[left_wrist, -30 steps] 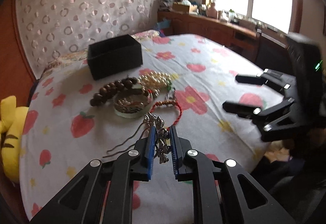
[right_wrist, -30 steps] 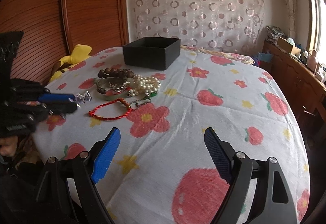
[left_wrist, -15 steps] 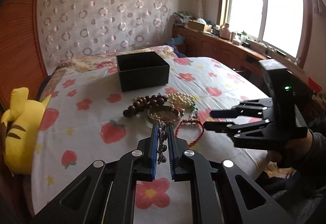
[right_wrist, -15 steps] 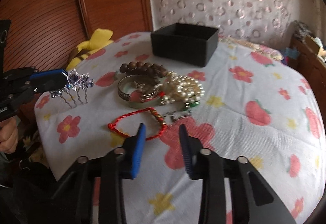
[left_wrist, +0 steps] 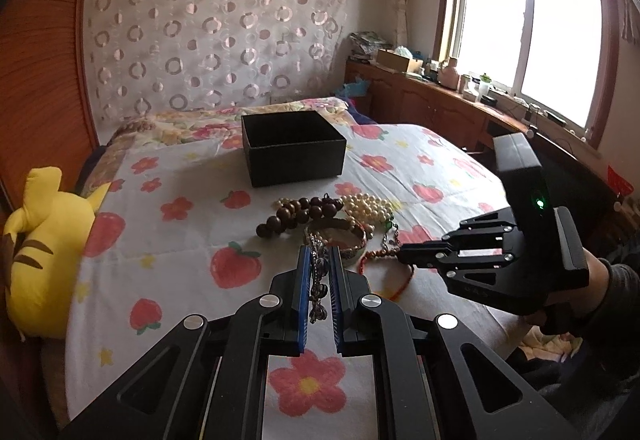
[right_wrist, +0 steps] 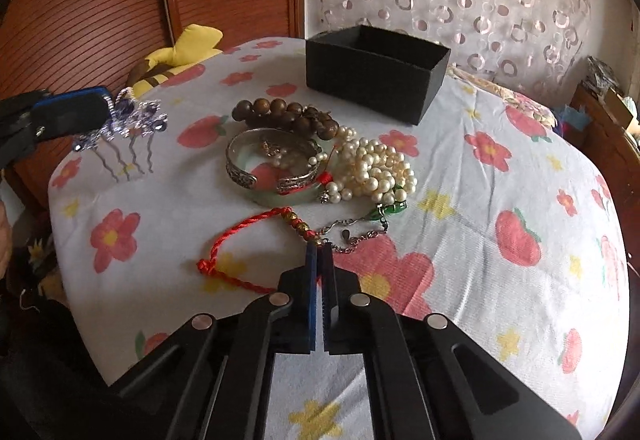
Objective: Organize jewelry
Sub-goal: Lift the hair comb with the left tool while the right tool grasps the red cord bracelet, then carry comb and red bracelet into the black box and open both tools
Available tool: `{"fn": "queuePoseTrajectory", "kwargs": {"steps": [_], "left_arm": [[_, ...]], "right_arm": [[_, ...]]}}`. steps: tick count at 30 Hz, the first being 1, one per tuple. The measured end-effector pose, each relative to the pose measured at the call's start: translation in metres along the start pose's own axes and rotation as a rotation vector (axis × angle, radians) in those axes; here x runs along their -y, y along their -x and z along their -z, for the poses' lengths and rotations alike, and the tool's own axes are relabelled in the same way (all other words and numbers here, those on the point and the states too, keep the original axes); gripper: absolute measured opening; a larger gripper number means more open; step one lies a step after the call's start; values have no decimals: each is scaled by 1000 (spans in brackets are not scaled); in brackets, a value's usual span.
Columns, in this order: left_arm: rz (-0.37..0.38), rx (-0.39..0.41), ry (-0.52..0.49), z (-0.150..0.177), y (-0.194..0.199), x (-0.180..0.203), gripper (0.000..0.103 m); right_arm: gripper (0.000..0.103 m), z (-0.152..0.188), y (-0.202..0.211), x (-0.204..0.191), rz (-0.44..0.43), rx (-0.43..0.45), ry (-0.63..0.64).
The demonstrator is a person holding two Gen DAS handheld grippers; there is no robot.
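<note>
The black box (right_wrist: 376, 73) is empty; beads, pearls and bangles lie piled at its six o'clock. The left claw (left_wrist: 319, 272) grips the hair comb (right_wrist: 128, 127), and the right claw (right_wrist: 319, 252) has just closed on the red cord bracelet (right_wrist: 256, 224).

Left wrist cam: low, near the jewelry pile (left_wrist: 336, 224), looking past it to the black box (left_wrist: 294, 147), curtain wall behind, window off to the right. Right wrist cam: closer to the pile (right_wrist: 316, 159), tilted steeper, box (right_wrist: 376, 73) beyond it, wood headboard to the left. Shared: pile, box, floral bedspread (right_wrist: 500, 280), yellow plush (left_wrist: 40, 252); each view also catches the other gripper.
</note>
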State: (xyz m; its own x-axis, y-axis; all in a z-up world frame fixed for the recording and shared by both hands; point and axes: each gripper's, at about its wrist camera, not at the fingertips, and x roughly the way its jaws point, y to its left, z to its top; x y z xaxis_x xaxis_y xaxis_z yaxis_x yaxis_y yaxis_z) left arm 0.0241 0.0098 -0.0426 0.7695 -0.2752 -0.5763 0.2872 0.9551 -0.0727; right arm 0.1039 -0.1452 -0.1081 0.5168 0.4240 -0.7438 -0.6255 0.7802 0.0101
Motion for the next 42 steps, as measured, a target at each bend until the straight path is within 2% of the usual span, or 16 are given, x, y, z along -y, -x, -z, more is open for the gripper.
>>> {"fn": "queuePoseTrajectory", "kwargs": {"steps": [8,17,29,42], "left_arm": [[-3,28,7,-18,0,-5,8],[-7,59,-16,-54,-9,-6,8],[-24,74,-59,-113,-44,2,8],[-26,37,3,-163,-109,-20,8]], "right_arm": [[2,-19,35,4,17,106,27],[2,-53,55,33,65,186,33],[2,-91,55,67,101,248,6],[2,-114,33,86,118,250,-15]]}}
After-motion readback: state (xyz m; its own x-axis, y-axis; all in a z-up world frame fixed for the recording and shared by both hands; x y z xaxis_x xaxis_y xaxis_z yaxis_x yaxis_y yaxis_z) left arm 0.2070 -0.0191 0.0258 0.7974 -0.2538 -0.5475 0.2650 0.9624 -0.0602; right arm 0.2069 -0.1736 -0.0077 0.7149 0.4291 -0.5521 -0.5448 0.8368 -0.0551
